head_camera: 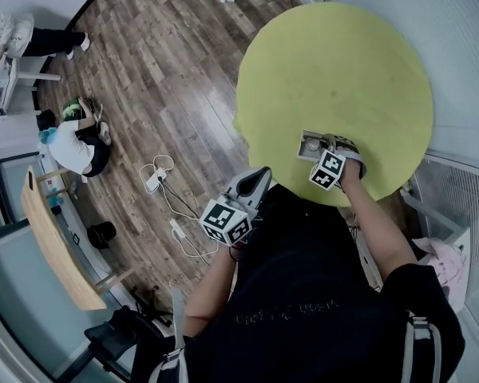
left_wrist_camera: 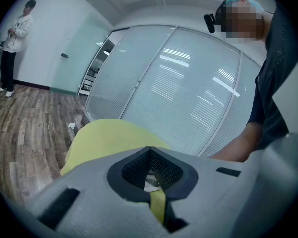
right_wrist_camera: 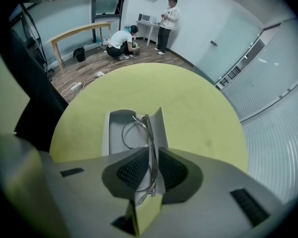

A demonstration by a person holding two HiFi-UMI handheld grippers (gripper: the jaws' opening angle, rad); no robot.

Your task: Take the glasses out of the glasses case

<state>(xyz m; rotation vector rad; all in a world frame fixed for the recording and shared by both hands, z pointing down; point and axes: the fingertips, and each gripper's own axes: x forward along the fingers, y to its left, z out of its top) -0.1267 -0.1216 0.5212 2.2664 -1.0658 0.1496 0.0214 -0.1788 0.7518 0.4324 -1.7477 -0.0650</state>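
The right tool [right_wrist_camera: 150,157] pinches the thin metal glasses [right_wrist_camera: 149,133] by the frame, which stands on edge between its jaws. Just ahead of this tool, the open grey glasses case [right_wrist_camera: 111,133] lies on the round yellow worktop [right_wrist_camera: 188,103]. One lens ring is over the case. The left tool [left_wrist_camera: 150,157] has its jaws pressed together on nothing and is at the worktop's near edge, apart from the case.

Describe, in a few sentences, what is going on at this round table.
A person at a round yellow table holds two tools. The right tool is shut on the thin-framed glasses, held on edge over the open grey glasses case. The left tool is shut and empty, held off the table's edge.
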